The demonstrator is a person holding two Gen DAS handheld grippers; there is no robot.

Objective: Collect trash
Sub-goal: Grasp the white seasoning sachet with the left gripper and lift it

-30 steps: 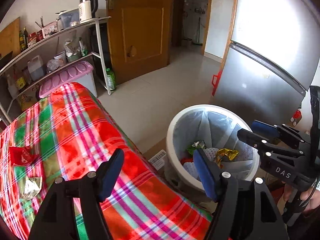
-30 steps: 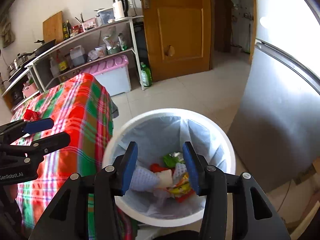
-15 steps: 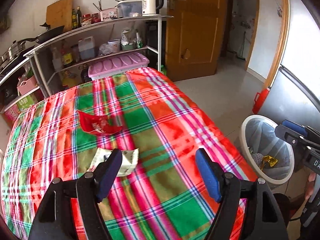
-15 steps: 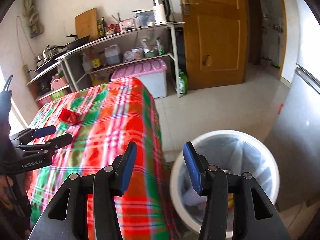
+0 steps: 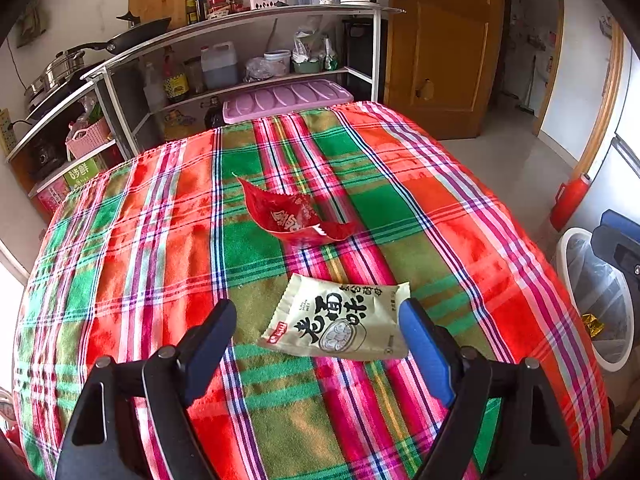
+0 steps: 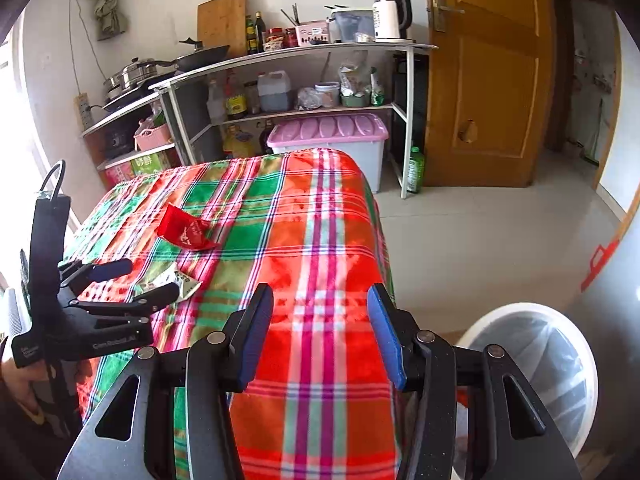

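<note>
A cream snack packet (image 5: pixel 340 322) with black lettering lies flat on the plaid tablecloth (image 5: pixel 160 240). My left gripper (image 5: pixel 318 340) hovers just over it, jaws opening and straddling it without touching. Behind it lies a crumpled red wrapper (image 5: pixel 294 216). In the right wrist view the left gripper (image 6: pixel 136 280) hangs over the cream packet (image 6: pixel 180 280), with the red wrapper (image 6: pixel 186 232) beyond. My right gripper (image 6: pixel 318 332) is open and empty above the table's near right edge. The white bin (image 6: pixel 532 368) with a clear liner stands on the floor at the right.
The bin (image 5: pixel 592 300) holds earlier trash, a gold wrapper among it. Behind the table stand a metal shelf rack (image 6: pixel 280 80) with pots and bottles and a pink-lidded storage box (image 6: pixel 332 136). A wooden door (image 6: pixel 484 80) and open tiled floor (image 6: pixel 480 232) lie to the right.
Both grippers swung from over the bin to the table. The left one has come down over the cream packet and spread wider. The right one trails, with the bin now at its lower right.
</note>
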